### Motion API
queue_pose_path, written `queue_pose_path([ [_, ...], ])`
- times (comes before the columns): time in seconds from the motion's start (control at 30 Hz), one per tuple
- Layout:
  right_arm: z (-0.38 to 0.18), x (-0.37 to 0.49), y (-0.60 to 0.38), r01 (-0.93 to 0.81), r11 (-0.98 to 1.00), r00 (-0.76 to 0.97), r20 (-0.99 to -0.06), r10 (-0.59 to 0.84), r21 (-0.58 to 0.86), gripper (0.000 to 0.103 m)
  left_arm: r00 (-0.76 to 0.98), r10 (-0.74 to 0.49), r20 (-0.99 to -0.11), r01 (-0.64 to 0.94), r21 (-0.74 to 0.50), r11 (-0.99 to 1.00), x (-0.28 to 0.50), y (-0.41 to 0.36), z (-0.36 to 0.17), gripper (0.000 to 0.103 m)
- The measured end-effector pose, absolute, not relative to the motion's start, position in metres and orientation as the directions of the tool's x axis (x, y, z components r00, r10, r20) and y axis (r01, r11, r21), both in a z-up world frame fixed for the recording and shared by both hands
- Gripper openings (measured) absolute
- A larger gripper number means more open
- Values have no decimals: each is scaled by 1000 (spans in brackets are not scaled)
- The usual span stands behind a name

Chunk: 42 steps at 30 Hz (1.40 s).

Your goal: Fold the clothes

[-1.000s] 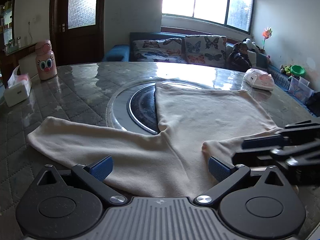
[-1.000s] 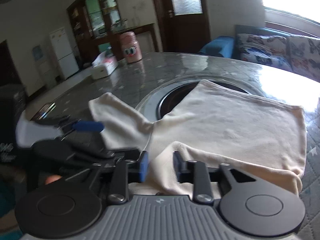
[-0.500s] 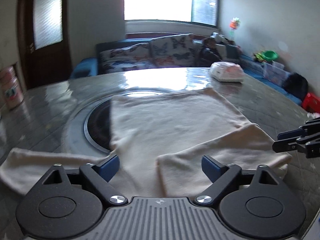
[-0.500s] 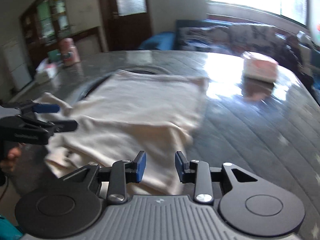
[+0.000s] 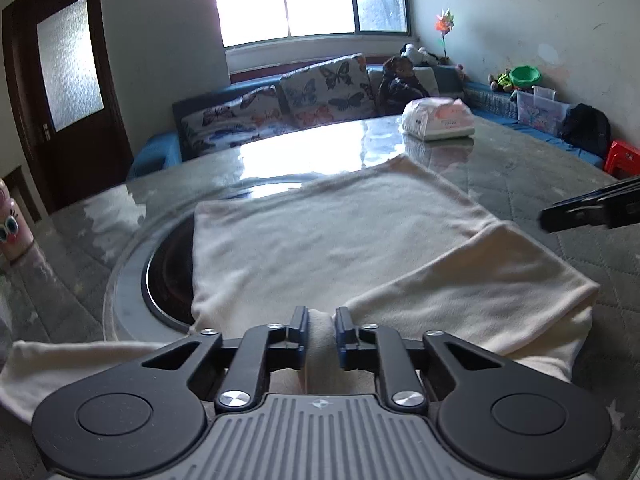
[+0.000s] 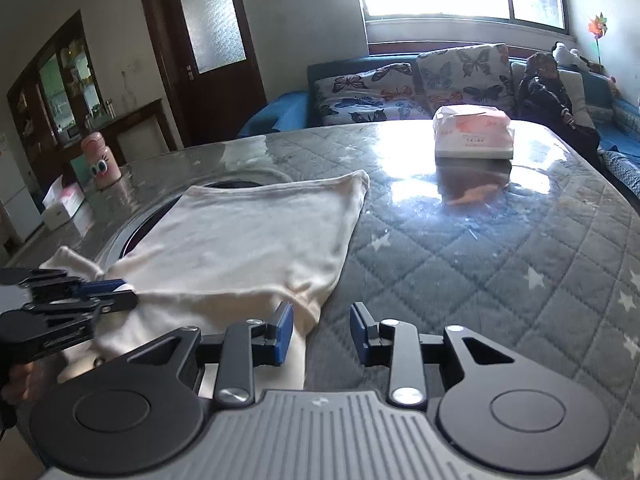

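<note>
A cream long-sleeved top [image 5: 328,236] lies flat on the quilted grey table, one sleeve folded in over its body [image 5: 480,280]. My left gripper [image 5: 321,330] is shut on a bunch of the top's near edge. It shows at the left of the right wrist view [image 6: 104,300]. My right gripper [image 6: 320,334] is open and empty, just past the top's right corner [image 6: 308,308]. It shows at the right edge of the left wrist view [image 5: 592,212]. The other sleeve [image 5: 80,364] trails to the left.
A round dark hob [image 5: 168,276] is set in the table under the top. A tissue pack [image 6: 474,132] lies at the far right. A pink bottle [image 6: 100,160] and a white box [image 6: 60,204] stand at the far left. A sofa runs behind.
My left gripper has closed on the top's near edge. My right gripper has swung right, off the folded sleeve, and opened wider.
</note>
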State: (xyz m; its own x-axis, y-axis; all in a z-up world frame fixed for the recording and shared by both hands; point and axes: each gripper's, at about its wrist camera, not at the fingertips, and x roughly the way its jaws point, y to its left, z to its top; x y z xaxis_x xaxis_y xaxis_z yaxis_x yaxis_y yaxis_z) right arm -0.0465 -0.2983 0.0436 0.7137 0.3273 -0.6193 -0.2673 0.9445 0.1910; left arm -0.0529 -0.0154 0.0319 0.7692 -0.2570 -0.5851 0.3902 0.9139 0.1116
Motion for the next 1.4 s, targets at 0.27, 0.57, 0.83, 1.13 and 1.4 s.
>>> queue_pose_path([
  [0.27,29,-28,-294,-294,918,660,-638,397,266,25,807,-286,-517,381,84,921,-52,-11,61,5],
  [0.57,29,-31,-290,-298,923,705,-596,385,244,1,772,-227,-594,353,103,930,-41,-10,31,10],
  [0.83,30,-30,-301,-238,961,737,-618,274,142,1,779,-174,-602,330,158,931,-38,-9,19,17],
  [1.13,41,-48,-272,-404,904,700,-589,403,140,2,767,-295,-570,418,94,904,-55,-21,38,19],
  [1.4,28,-50,-284,-338,930,696,-627,349,143,4,729,-313,-608,456,91,885,-62,-24,20,33],
])
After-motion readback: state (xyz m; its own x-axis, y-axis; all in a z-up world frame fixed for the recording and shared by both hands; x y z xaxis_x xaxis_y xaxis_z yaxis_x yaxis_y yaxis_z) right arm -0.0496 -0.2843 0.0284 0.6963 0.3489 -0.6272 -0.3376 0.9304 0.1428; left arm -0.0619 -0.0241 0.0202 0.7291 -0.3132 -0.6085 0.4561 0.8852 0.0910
